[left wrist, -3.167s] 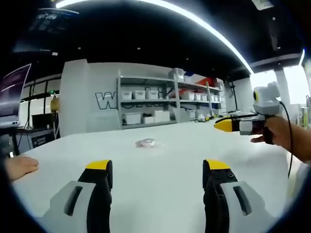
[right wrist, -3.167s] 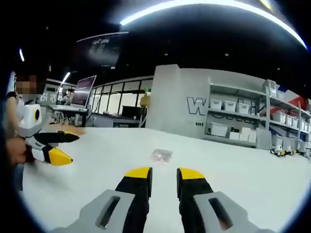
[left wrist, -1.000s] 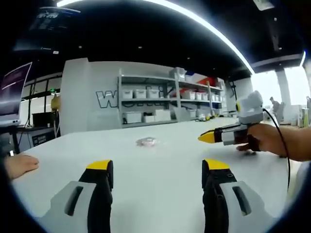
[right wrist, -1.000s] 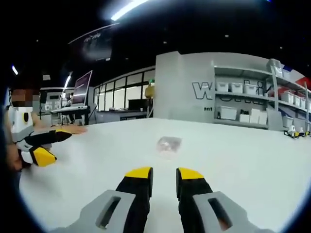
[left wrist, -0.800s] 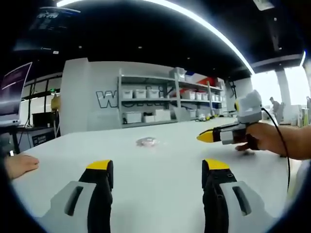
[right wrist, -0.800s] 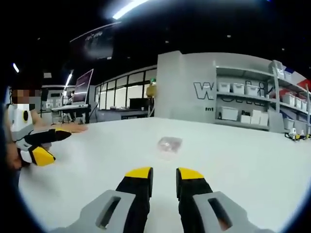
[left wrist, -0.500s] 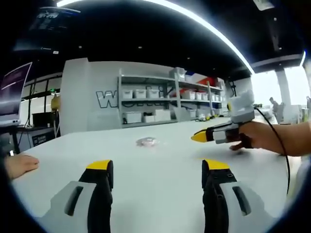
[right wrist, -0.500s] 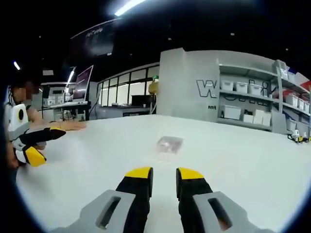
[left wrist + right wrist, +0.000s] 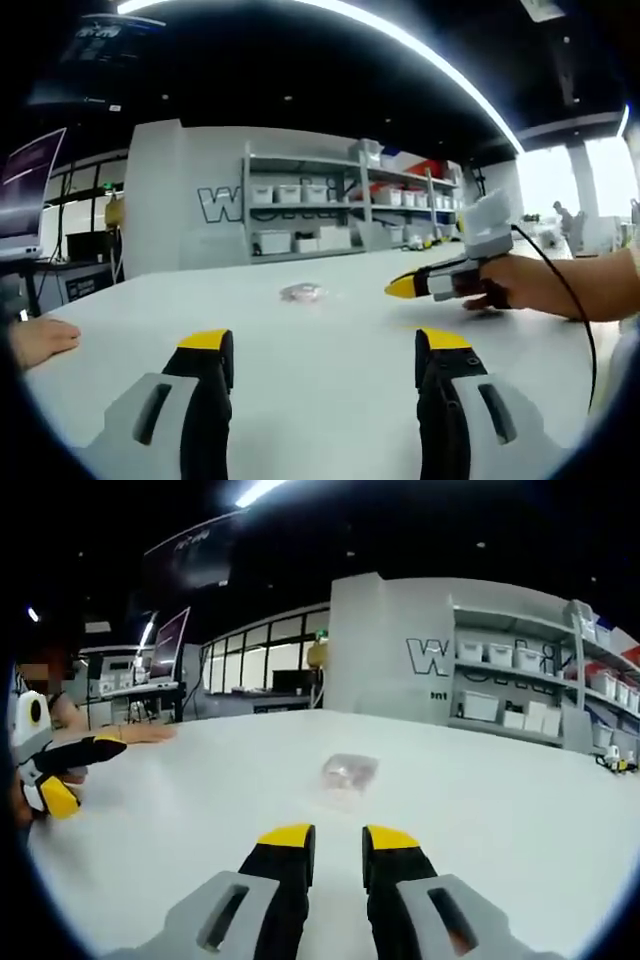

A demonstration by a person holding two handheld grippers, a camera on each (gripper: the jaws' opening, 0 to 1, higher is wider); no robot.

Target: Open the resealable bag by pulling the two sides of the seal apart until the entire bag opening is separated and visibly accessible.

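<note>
in the left gripper view the left gripper sits low over the white desk with its fingers spread wide and holding nothing. the resealable bag lies flat on the desk well ahead of the fingers, roughly on the line between them, small and pale with something pinkish inside. the right gripper comes in from the right, held in a hand, its yellow tip ahead of the right-hand finger and to the right of the bag, not touching it. another hand rests on the desk off to the left of the fingers. in the right gripper view the right gripper has its fingers set narrow, only a slim gap between them, and empty. the bag lies ahead of them, just right of the gap's line, near but apart. the left gripper shows far off to the left. the bag looks a little wider than deep, so its long axis seems to run across the fingers, but which edge carries the seal is too small to tell. the risks, as i judge them: the bag is thin and flat on a smooth desk, so narrow fingers may slide over it or push it away instead of lifting an edge; and pinching both layers of the seal together, or grabbing the wrong edge, would leave nothing to pull apart.
</note>
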